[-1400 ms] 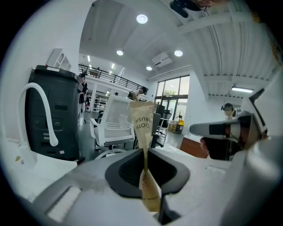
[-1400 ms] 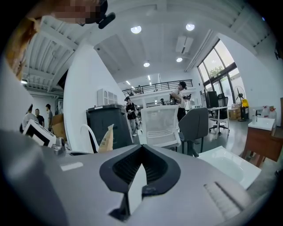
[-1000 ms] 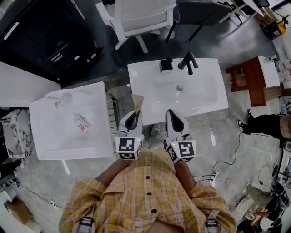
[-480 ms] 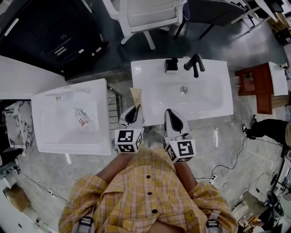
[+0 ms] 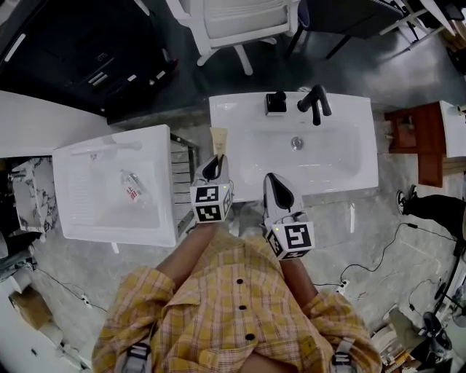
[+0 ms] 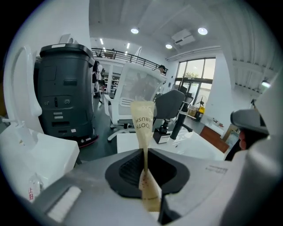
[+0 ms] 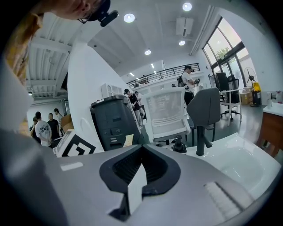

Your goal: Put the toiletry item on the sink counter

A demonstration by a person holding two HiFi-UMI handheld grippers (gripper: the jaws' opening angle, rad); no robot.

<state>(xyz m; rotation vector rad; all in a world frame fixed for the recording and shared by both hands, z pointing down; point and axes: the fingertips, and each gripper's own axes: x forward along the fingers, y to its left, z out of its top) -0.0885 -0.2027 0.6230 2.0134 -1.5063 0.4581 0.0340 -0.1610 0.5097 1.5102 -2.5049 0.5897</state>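
A dark cabinet (image 5: 80,51) filled the far left, and a white chair (image 5: 233,18) stood behind the bench (image 5: 349,109). The bench was white, with a sunken basin. A second white basin unit (image 5: 164,182) sat just beside it on the left, with a narrow gap between them. The person's yellow checked shirt (image 5: 233,306) took up the bottom of the head view.

The left hand-held gripper (image 5: 212,169) was at the bench's front left corner. Its jaws were nearly together, pinching a thin packet (image 5: 218,140). In the left gripper view, this hand-held gripper (image 6: 146,163) clamped the packet (image 6: 143,121) near its lower end. The packet was beige paper printed with "TOOTHBRUSH", and it stood upright out of the jaws in the air. From the head view its free end lay over the bench's left edge.

The right hand-held gripper (image 5: 275,186) was at the bench's front edge. In its own view its jaws (image 7: 140,165) were together with nothing between them.

A black faucet (image 5: 315,103) and a small black dispenser (image 5: 276,103) stood at the back rim of the bench. A clear bottle (image 5: 132,188) lay in the second basin.
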